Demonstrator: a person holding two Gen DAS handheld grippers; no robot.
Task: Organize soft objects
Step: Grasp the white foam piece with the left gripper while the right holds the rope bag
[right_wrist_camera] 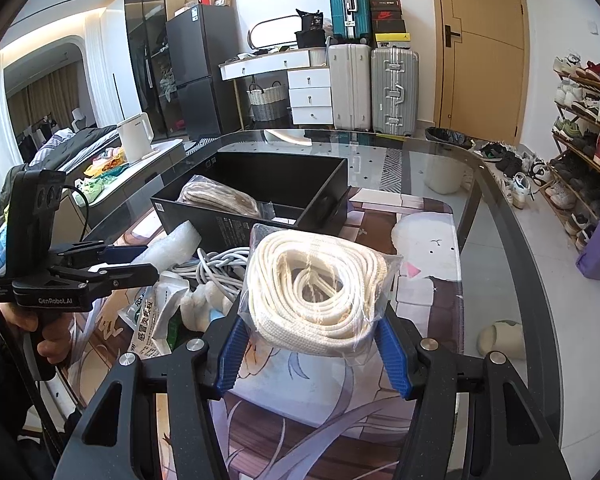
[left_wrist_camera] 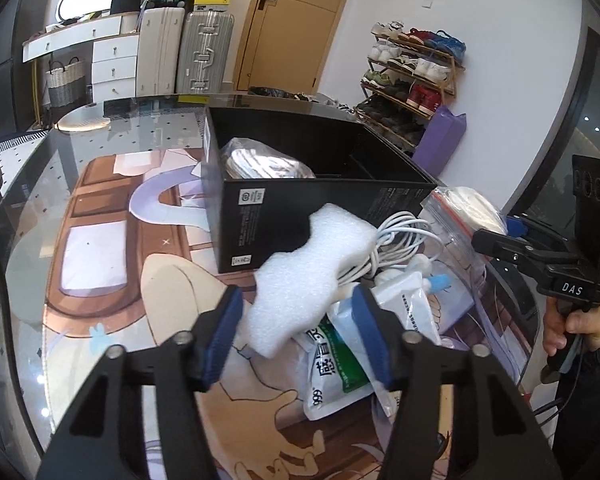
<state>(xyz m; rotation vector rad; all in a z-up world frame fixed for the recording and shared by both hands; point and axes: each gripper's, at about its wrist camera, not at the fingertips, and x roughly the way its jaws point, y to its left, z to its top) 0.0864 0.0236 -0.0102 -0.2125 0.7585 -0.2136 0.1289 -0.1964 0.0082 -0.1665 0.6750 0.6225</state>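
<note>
Left wrist view: the left hand-held gripper has its jaws closed onto the near end of a white foam block, blue pads on either side of it. The foam leans over a heap on the table, just in front of a black box. It looks very light and squashy, so a pinch across its narrow end should do, though a hard squeeze would dent it. Beside it lie one bundle of white cable, two or three soft sachets and a small plush that is partly hidden. The box already holds one bagged roll of webbing. The right hand-held gripper shows at the right edge, gripping a clear bag.

Right wrist view: the right hand-held gripper is clamped on one bagged coil of white cord, held clear above the table, near the box. The coil is soft but dense, and its plastic is slippery, so the grip belongs across the coil's bulk, not on loose film. One foam block, one cable bundle and the sachets lie to the left, below the left hand-held gripper.
</note>
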